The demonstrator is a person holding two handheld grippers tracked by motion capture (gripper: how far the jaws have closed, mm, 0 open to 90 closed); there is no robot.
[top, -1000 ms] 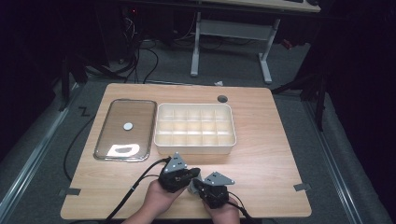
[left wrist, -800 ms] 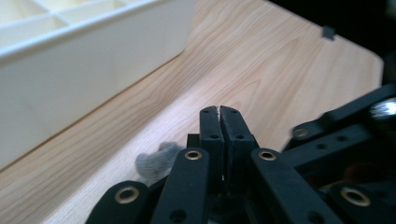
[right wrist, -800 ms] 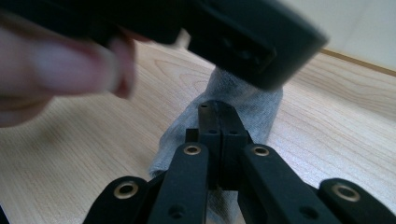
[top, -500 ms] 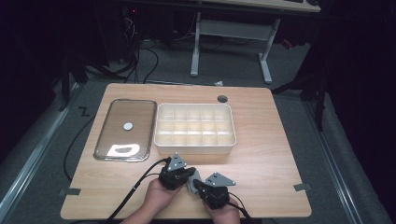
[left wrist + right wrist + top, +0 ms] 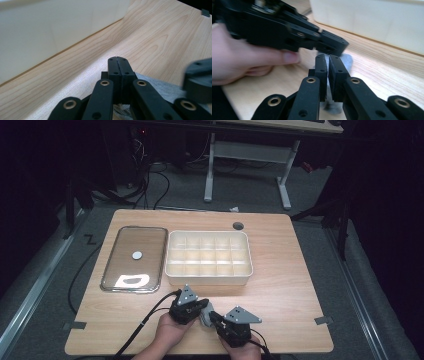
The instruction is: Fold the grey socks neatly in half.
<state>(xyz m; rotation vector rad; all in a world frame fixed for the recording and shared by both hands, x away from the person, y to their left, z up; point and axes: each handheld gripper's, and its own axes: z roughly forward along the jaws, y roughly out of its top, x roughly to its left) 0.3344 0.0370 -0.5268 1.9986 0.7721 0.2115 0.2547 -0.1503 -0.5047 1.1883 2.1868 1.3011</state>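
While the room around it lies dark, the light wooden table (image 5: 290, 270) stands lit on grey carpet, with a white-legged desk frame (image 5: 247, 165) and loose cables (image 5: 150, 180) on the floor behind it. On the table a white compartment tray (image 5: 208, 258) sits in the middle, and a clear lid (image 5: 135, 258) lies flat just beside it on the left, its long axis running away from the person. Small grey tape marks (image 5: 323, 320) sit near the front corners.

At the front edge, the left gripper (image 5: 200, 307) and the right gripper (image 5: 212, 316) meet over a small grey cloth (image 5: 206, 316), which lies on the table in front of the tray, apart from it. From above, the cloth is mostly covered, so its long axis cannot be told there.

The left gripper view shows its jaws pressed together, with the grey cloth (image 5: 160, 86) spread on the wood beneath and behind them and the tray wall (image 5: 50, 32) close ahead; whether cloth is pinched between them I cannot tell. The right gripper view shows what the high view hides: its jaws stand slightly apart, having just been opening, with the cloth (image 5: 347, 58) running between them and out ahead, away from the camera toward the tray. There the left gripper (image 5: 332, 46) reaches in from the left, its tip on the far end of the cloth, with the person's hand (image 5: 249, 60) behind it.
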